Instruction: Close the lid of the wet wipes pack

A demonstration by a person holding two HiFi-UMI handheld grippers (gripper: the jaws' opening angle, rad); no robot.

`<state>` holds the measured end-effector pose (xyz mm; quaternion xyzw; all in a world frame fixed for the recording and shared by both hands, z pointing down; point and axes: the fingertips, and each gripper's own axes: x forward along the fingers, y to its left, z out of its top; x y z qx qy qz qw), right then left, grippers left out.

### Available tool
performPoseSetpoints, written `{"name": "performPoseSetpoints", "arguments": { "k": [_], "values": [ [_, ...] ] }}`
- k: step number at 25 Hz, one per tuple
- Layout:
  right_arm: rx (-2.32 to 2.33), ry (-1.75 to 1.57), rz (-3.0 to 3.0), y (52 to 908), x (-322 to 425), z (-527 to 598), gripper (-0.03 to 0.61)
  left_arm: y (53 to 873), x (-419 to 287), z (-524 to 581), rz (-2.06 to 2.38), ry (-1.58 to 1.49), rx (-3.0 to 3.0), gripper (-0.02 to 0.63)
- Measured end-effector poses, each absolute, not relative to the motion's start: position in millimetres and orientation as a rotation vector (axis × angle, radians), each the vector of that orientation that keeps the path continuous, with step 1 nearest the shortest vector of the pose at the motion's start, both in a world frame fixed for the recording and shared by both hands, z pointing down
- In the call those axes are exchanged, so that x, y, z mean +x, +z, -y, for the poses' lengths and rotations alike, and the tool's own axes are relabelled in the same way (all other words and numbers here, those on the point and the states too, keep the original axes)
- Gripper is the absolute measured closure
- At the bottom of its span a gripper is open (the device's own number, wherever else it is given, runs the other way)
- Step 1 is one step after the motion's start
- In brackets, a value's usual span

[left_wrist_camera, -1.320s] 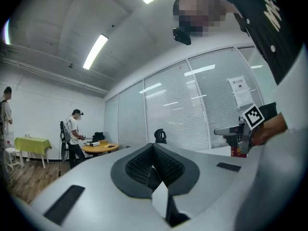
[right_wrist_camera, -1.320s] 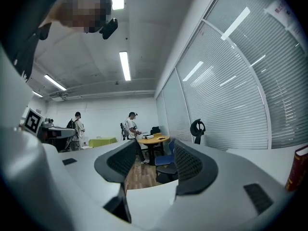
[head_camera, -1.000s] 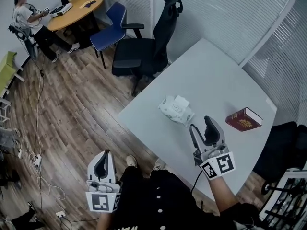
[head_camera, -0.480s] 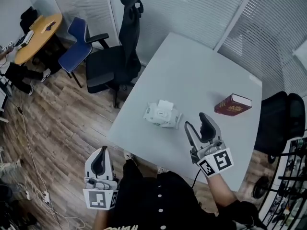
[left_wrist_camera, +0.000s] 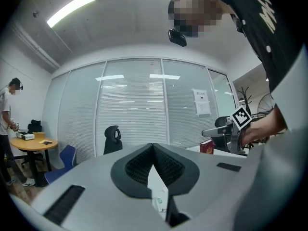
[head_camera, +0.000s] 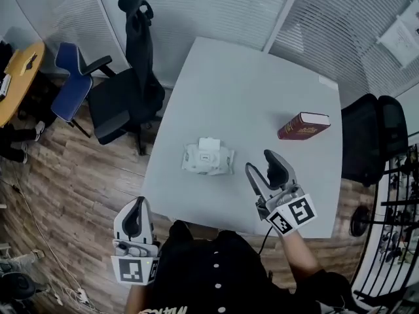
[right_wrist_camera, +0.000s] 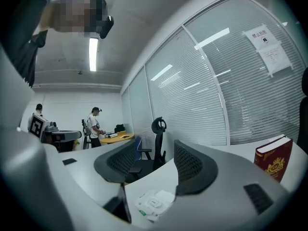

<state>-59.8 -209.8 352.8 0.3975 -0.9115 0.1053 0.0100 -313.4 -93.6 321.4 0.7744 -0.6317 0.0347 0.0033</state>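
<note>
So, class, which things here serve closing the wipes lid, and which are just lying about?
For the job: white wet wipes pack, open right gripper, shut left gripper.
Lying about: dark red hardback book, black office chair, blue chair.

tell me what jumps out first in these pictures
The white wet wipes pack sits alone near the near left edge of the pale grey table, its small lid apparently flipped up, with a dark red book farther right. The right gripper hangs open over the table just right of the pack. The left gripper, jaws together, is off the table's edge over the wood floor.
</note>
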Motion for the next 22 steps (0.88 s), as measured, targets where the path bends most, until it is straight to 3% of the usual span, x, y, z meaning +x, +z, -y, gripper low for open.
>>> {"name": "performPoseSetpoints", "arguments": {
  "k": [12, 22],
  "values": [
    [1.43, 0.412, 2.702, 372, -42, 207, 0.33, 330, -296, 145, 1.678, 0.095, 2.607, 0.601],
    [1.3, 0.541, 2.661, 409, -61, 223, 0.33, 348, -306, 150, 1.642, 0.128, 2.567, 0.601]
  ]
}}
